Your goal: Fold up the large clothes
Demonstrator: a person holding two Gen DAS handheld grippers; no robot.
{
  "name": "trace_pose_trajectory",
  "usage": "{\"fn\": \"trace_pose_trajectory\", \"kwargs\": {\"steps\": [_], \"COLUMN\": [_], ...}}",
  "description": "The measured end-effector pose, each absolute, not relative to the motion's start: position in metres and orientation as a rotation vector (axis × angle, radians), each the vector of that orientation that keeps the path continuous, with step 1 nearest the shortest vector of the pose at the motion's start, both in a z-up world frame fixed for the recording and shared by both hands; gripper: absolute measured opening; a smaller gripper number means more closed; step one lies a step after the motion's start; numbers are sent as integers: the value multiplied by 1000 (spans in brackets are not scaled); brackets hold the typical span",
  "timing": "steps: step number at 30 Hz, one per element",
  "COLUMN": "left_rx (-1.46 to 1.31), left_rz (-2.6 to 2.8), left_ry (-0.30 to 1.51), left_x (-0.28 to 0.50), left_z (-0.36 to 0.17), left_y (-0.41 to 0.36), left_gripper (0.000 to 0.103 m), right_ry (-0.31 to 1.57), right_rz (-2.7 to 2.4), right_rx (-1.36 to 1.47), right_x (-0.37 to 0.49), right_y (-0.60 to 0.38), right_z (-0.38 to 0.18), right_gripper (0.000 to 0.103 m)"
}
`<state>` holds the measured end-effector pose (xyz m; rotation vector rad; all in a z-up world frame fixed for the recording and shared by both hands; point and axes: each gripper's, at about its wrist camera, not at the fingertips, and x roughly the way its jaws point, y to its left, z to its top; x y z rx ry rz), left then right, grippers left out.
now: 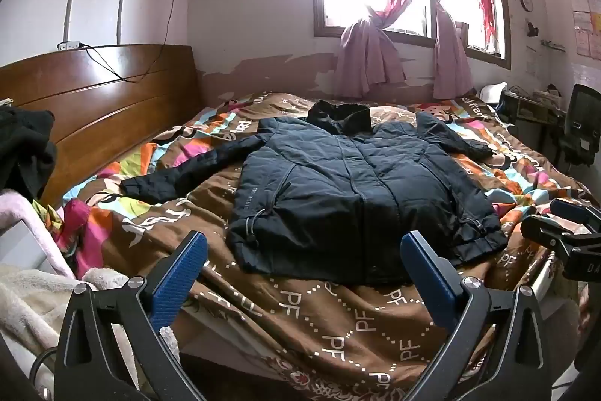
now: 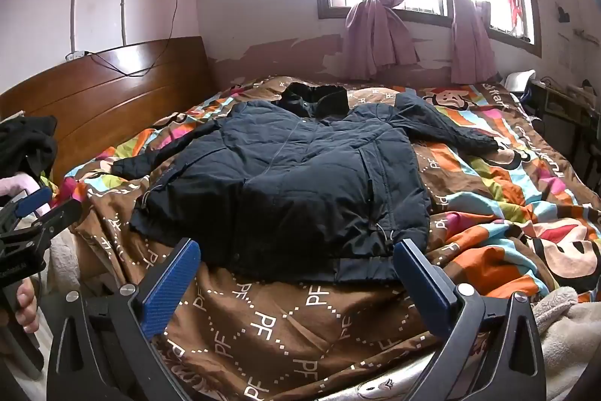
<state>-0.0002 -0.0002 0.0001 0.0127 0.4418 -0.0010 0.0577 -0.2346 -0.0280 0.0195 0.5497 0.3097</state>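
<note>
A dark navy padded jacket (image 1: 349,183) lies flat and spread on the bed, front up, collar toward the window, both sleeves stretched out to the sides. It also shows in the right wrist view (image 2: 300,186). My left gripper (image 1: 304,247) is open and empty, hovering just short of the jacket's hem. My right gripper (image 2: 296,254) is open and empty too, over the hem's right part. The right gripper shows at the right edge of the left wrist view (image 1: 563,232); the left gripper shows at the left edge of the right wrist view (image 2: 33,217).
The bed has a brown and multicoloured quilt (image 1: 338,318) and a wooden headboard (image 1: 97,100) at left. Dark clothes (image 1: 22,153) and a pale fleece blanket (image 1: 33,295) lie at left. A window with pink curtains (image 1: 379,25) is behind; a chair (image 1: 582,134) stands at right.
</note>
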Motion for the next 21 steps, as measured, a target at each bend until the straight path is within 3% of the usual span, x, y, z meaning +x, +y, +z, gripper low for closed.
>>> {"fn": "trace_pose_trajectory", "kwargs": {"steps": [21], "left_rx": [12], "left_rz": [1], "left_ry": [442], "left_x": [0], "left_z": [0], "left_y": [0], "left_gripper": [101], "right_ry": [554], "right_rz": [310], "right_rx": [22], "right_x": [59], "right_y": [-235], "right_z": [-30], "right_gripper": [103]}}
